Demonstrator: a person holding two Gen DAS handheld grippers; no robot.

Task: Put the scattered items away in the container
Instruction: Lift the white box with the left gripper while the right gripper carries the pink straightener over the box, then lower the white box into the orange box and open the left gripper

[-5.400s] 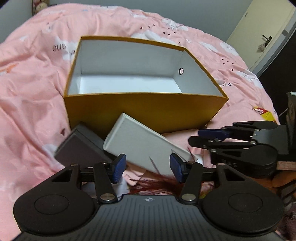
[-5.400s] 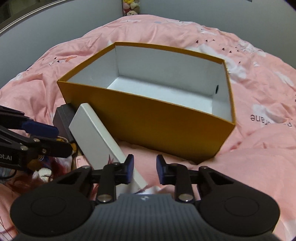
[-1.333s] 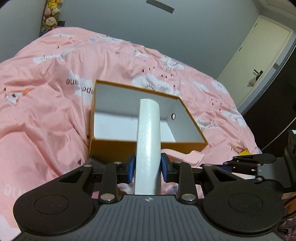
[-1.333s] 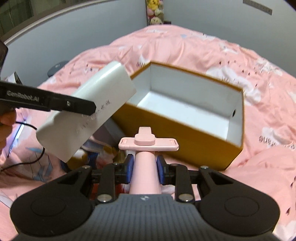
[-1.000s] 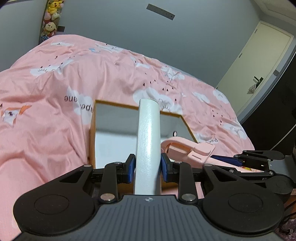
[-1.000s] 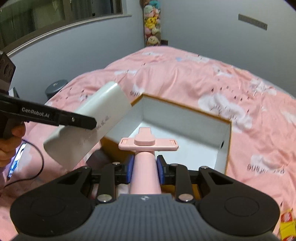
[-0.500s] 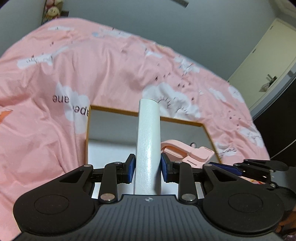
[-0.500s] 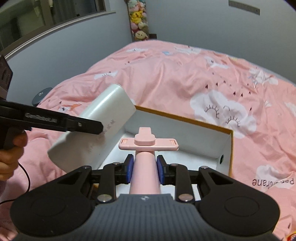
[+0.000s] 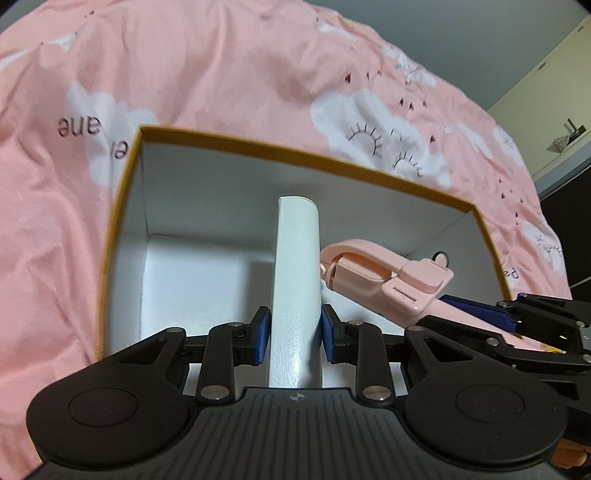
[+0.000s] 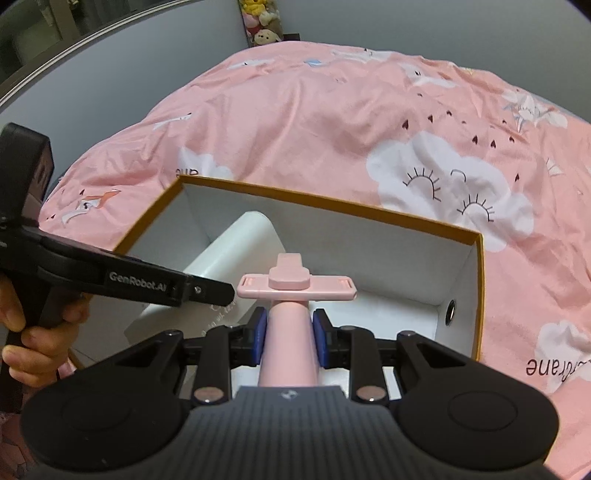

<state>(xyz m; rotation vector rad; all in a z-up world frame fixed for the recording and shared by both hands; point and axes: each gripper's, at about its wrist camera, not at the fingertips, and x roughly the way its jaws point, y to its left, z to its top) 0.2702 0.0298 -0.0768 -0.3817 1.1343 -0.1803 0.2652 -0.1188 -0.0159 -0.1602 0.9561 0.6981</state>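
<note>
showing two hand-held grippers above an open container (image 9: 122,206) on a pink bedspread (image 9: 221,74). the container is a box, mustard yellow outside and white inside, with a round hole in its right end wall (image 10: 450,312). left gripper (image 9: 295,334): blue pads pressed on both sides of a white box (image 9: 297,280), which points edge-on toward the far wall, its far end above the container floor. right gripper (image 10: 289,334): closed on the stem of a pink holder (image 10: 295,284), whose crossbar hangs over the container's interior, just right of the white box. a hand (image 10: 33,339) grasps the left gripper's handle at near left. plush toys (image 10: 260,22) sit far off against the grey wall.
</note>
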